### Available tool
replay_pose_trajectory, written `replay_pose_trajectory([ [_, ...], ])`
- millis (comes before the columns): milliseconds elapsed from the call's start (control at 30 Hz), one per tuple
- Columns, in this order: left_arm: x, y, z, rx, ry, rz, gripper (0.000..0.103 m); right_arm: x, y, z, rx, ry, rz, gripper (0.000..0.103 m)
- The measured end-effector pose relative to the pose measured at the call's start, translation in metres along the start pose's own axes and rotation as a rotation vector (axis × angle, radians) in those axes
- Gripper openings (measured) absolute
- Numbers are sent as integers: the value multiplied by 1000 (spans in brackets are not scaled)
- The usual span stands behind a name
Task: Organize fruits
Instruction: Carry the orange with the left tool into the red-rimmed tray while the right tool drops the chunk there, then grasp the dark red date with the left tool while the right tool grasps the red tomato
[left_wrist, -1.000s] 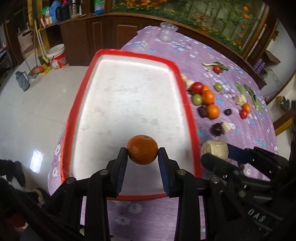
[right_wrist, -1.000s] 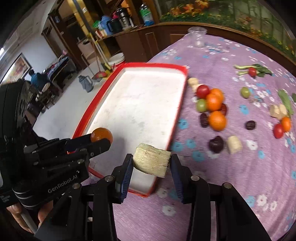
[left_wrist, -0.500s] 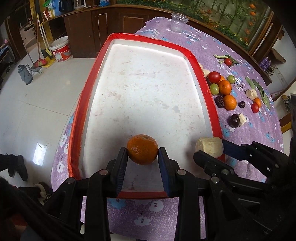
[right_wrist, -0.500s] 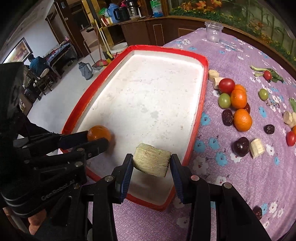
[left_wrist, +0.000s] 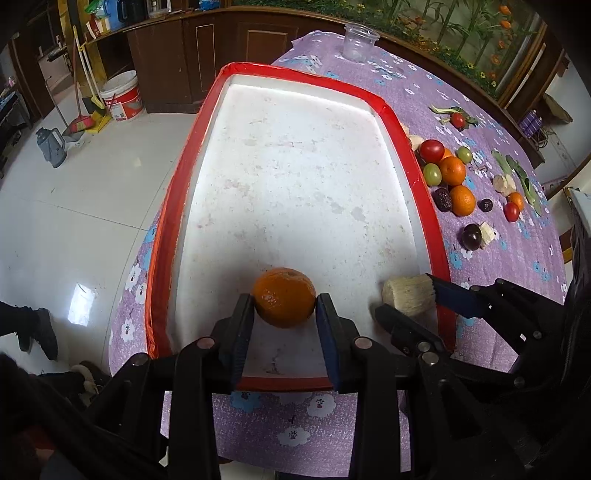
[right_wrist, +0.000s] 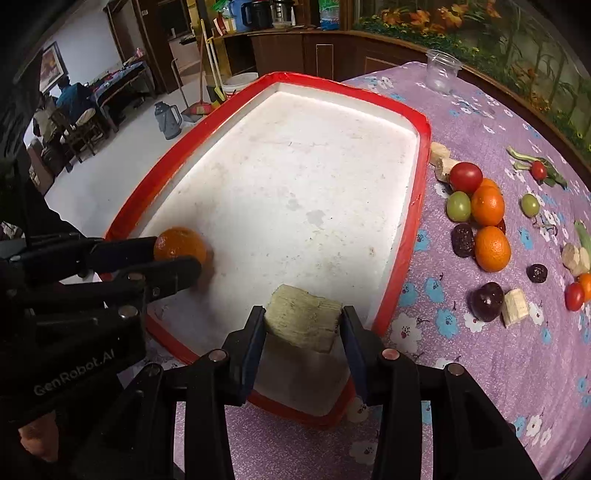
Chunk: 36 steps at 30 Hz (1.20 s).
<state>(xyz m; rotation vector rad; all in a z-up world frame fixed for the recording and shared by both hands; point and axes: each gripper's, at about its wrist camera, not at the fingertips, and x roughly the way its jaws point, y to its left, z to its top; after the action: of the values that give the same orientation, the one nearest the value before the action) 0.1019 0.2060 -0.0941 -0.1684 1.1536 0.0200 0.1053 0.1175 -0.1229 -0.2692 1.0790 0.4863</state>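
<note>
Left tool (left_wrist: 284, 314) clamped on orange (left_wrist: 283, 297), right tool (right_wrist: 303, 332) clamped on pale fibrous chunk (right_wrist: 303, 322); both over near end of red-rimmed tray (right_wrist: 400, 258).

The tray (left_wrist: 424, 192) had a red rim and a white, faintly stained floor. The surface (right_wrist: 480, 369) wore a purple cloth patterned with white and blue flowers. The mandarin (left_wrist: 283, 297) was bright orange; the cut block (right_wrist: 302, 322) was pale beige, apparently fibrous. Both tools (left_wrist: 284, 328) (right_wrist: 303, 354) were black with blue pads. Loose fruits (right_wrist: 487, 225) were red, green, orange and dark purple. The cup (right_wrist: 441, 74) was clear.
</note>
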Motion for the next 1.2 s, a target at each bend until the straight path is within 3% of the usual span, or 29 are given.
replay_pose_trajectory([
  [167, 0, 2, 0, -12, -4, -7, 35, 1, 0, 0, 6, 6, 15, 43],
  [200, 0, 2, 0, -13, -4, -7, 38, 0, -2, 0, 14, 7, 29, 46],
  [267, 1, 3, 0, -29, -14, -7, 57, -2, -4, 1, 30, 3, 65, 52],
  [367, -3, 1, -1, -27, -29, -27, 57, -12, -8, -1, 42, -19, 71, 62],
  [633, -28, -24, -3, 16, -94, -10, 57, -60, -33, -18, 105, -88, 132, 63],
  [867, -63, -76, -17, 109, -191, -88, 57, -130, -88, -61, 227, -200, 156, 66],
  [1033, -61, -124, -30, 193, -182, -131, 62, -157, -131, -101, 306, -222, 104, 66],
  [1200, -47, -169, -44, 252, -113, -201, 62, -163, -168, -139, 383, -213, 51, 66],
])
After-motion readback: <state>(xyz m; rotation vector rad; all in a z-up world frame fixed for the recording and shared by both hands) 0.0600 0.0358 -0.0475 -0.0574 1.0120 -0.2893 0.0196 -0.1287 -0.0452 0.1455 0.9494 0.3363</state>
